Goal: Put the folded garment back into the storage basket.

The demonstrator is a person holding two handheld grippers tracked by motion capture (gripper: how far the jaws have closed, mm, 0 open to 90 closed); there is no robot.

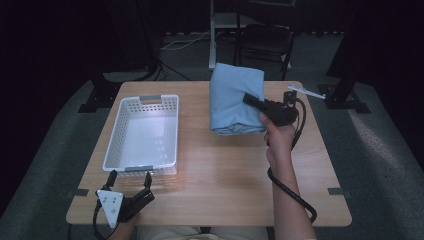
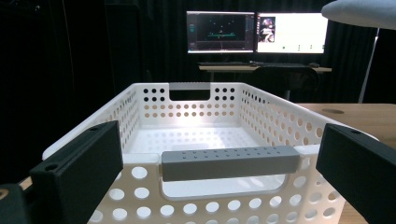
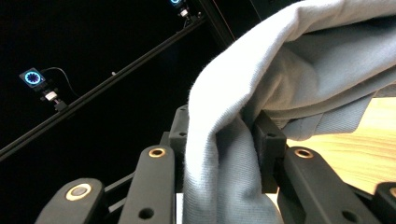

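Folded pale-blue cloth (image 1: 235, 97) lies far right on the wooden tabletop (image 1: 225, 170), our right gripper (image 1: 250, 100) fingers pinching its right edge. White perforated plastic basket (image 1: 142, 131) sits left, seemingly its destination; left gripper (image 1: 130, 179) fingers spread.

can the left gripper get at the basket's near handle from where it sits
Probably yes. The left gripper sits open just short of the white basket, and in the left gripper view the grey handle lies straight ahead between its jaws with nothing in the way.
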